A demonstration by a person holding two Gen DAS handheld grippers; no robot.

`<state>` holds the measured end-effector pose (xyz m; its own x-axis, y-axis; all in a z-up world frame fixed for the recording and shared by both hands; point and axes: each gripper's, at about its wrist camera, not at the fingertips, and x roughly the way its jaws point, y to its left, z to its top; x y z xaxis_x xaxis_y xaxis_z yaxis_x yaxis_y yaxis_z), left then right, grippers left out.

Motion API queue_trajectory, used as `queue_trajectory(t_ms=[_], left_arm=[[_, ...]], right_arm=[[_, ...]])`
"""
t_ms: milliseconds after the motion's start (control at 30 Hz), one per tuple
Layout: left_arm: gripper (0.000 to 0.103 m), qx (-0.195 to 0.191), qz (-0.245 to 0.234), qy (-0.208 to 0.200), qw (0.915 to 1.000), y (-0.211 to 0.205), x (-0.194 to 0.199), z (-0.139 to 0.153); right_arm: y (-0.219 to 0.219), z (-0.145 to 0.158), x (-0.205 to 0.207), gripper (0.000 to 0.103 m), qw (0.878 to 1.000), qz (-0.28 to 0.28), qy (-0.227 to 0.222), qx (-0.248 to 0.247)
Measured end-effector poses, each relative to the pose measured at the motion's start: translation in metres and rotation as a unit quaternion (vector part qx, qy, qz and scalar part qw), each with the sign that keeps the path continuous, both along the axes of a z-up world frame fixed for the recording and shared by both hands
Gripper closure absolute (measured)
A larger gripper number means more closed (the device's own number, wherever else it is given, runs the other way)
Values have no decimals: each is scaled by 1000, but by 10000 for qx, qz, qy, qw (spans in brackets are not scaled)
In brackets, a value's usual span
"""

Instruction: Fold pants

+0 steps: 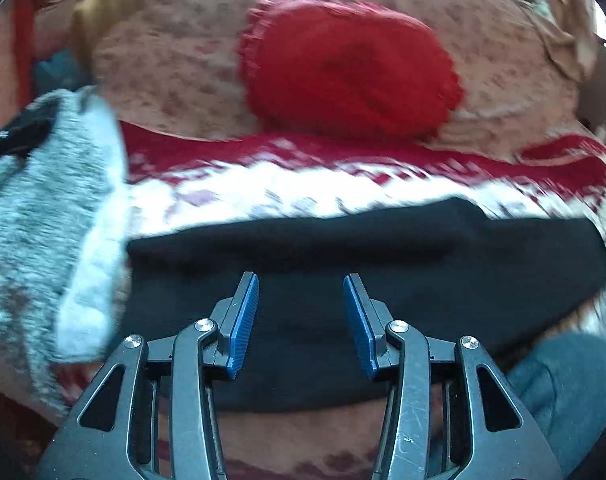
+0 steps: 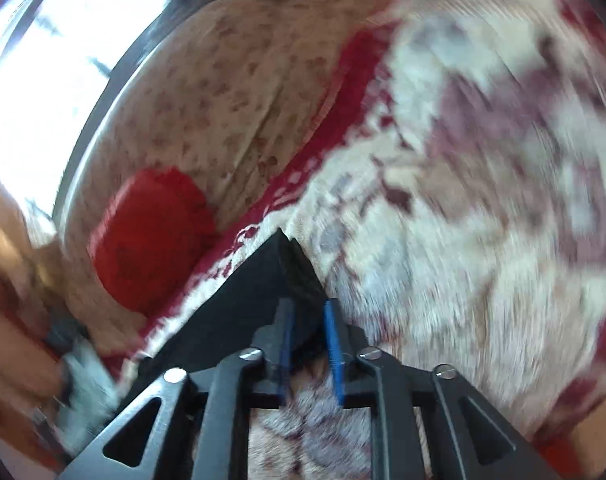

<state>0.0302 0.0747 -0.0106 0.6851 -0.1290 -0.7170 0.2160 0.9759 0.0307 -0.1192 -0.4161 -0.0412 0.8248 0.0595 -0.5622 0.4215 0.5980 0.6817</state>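
The black pants point(image 1: 343, 248) lie folded into a broad band on a red and white patterned blanket point(image 1: 303, 176), near the front edge of the bed. A red pillow point(image 1: 343, 68) rests farther back on the flowered bedsheet point(image 1: 163, 52), and a grey fluffy cloth point(image 1: 35, 208) sits to the left side. The left gripper point(image 1: 301, 292) hovers above the middle of the band with its jaws well apart and nothing between them. The right gripper point(image 2: 307, 322) is at a pointed corner of the pants point(image 2: 263, 292); its jaws stand a little apart, with the cloth edge between the blue pads point(image 2: 334, 344), and they do not seem to press it. It looks like a fold was just laid down and the corner is being let go. To do this well, the right gripper should draw back straight along the cloth, without lifting, so the corner does not follow. The left gripper can then come down flat on the band to smooth it. The soft blanket beneath may wrinkle, so slow moves are better.
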Motion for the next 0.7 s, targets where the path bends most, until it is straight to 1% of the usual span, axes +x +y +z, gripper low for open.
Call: queue_trajectory(t_ms=[33,67,100,133,200,267,333,400,467,533,600,667,700], left_arm=[[59,121,17,171,9998,-3,3,-13],[57,183,38,364,9992,-5,8,-23],[57,129,41,425,9990,-3,10,-31],[54,63,40,304,9995,-1,9,-29],[53,8,42,352,9994,2,9,-29],[51,-46,46,377,9993,3,11,-29],[50,-39,81,377,9992,3,11,-29],[49,24,124,390,9992,0,11,-30],[48,31,192,465,9987,-1,12,-29],[48,42,251,565,9981,-3,15,-29],[47,96,305,670,9972,-4,17,-28],[46,151,372,753,9964,-7,19,-28],[46,175,402,778,9960,-8,19,-27]], right_arm=[[-1,-6,-1,86,9998,-27,11,171],[1,-11,-1,86,9996,-2,34,283],[2,-14,-2,86,9992,30,57,392],[2,-16,-3,86,9988,25,51,480],[8,-21,-6,84,9983,-29,62,573],[7,-27,-7,83,9966,-38,-24,821],[5,-38,-12,81,9917,-21,-242,1265],[4,-49,-14,77,9823,-50,-534,1797],[2,-58,-15,76,9748,-199,-640,2128],[0,-62,-15,76,9702,-338,-724,2289],[-3,-61,-10,76,9689,-397,-786,2311],[-2,-56,-4,76,9732,-369,-760,2138],[0,-53,-1,76,9772,-322,-674,1988]])
